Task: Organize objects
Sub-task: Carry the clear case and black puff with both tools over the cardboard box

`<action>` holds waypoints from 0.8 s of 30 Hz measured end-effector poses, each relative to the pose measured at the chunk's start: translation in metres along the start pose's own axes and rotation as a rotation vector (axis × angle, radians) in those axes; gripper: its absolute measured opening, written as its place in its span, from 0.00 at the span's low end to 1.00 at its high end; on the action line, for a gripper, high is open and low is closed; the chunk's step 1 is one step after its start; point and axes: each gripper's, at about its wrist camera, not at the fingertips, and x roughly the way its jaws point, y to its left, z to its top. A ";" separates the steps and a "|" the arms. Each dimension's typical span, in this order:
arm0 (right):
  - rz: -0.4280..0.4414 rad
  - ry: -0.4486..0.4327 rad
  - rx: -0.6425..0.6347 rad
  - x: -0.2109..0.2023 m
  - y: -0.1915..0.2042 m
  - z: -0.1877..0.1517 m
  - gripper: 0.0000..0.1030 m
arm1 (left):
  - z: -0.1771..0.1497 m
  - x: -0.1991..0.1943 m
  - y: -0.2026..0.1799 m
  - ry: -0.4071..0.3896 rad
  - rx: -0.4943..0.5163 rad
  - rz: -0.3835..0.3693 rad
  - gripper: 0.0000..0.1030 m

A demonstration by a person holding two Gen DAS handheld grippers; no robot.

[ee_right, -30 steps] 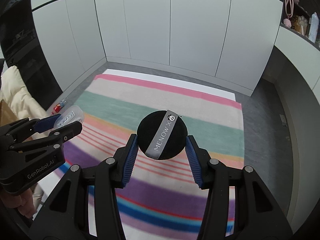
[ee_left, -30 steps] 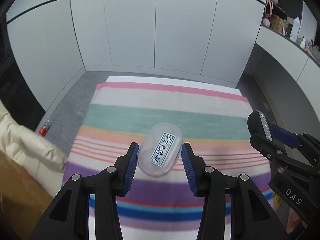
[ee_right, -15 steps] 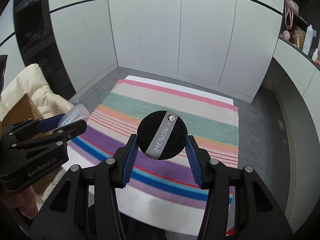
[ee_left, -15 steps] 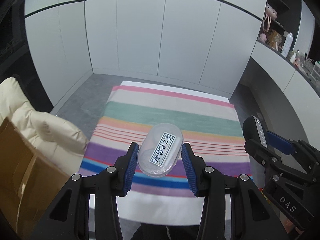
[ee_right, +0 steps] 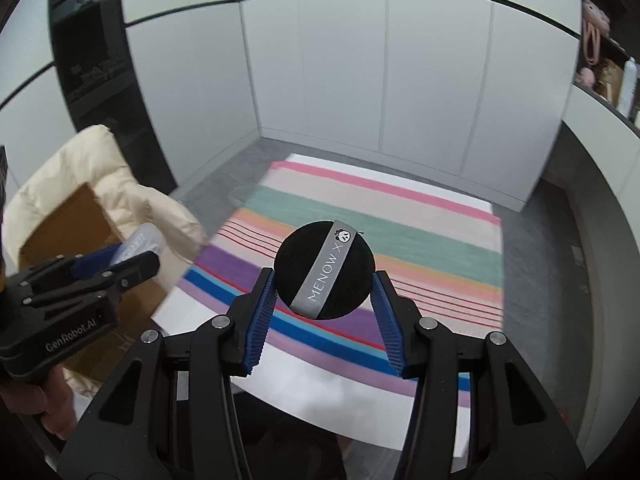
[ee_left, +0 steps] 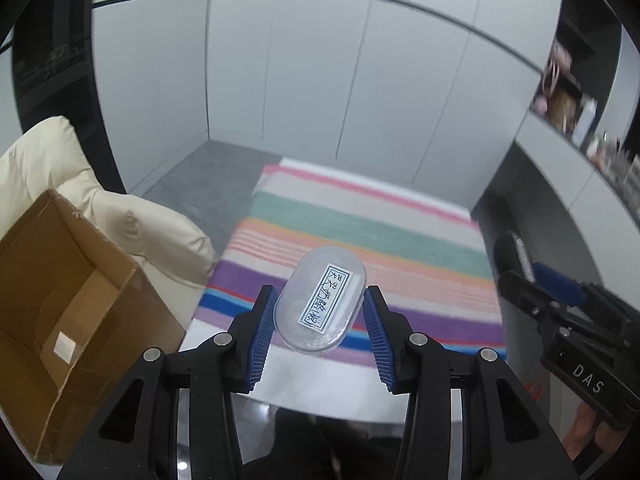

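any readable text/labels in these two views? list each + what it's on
"MENOW X": grey band across the black round puff.
"GenRobot.AI": body of the left gripper.
"DAS": body of the right gripper.
Handwritten blue characters: white label on the clear oval case; not legible to me.

- You have a clear oval plastic case (ee_left: 320, 307) with a white handwritten label, held between the jaws above the striped cloth, tilted.
- You also have a round black powder puff (ee_right: 325, 270) with a grey "MENOW X" ribbon, clamped edgewise, off the table.
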 end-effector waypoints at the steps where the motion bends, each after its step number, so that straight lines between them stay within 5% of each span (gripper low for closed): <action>1: 0.015 -0.006 -0.010 0.000 0.005 0.002 0.49 | -0.001 -0.002 0.004 -0.005 -0.007 0.008 0.44; 9: -0.017 -0.026 -0.187 0.014 0.063 0.006 0.49 | -0.008 -0.008 0.028 -0.018 -0.015 0.054 0.44; 24: 0.118 0.000 -0.218 0.040 0.134 0.018 0.49 | -0.019 -0.036 0.116 -0.055 -0.127 0.171 0.44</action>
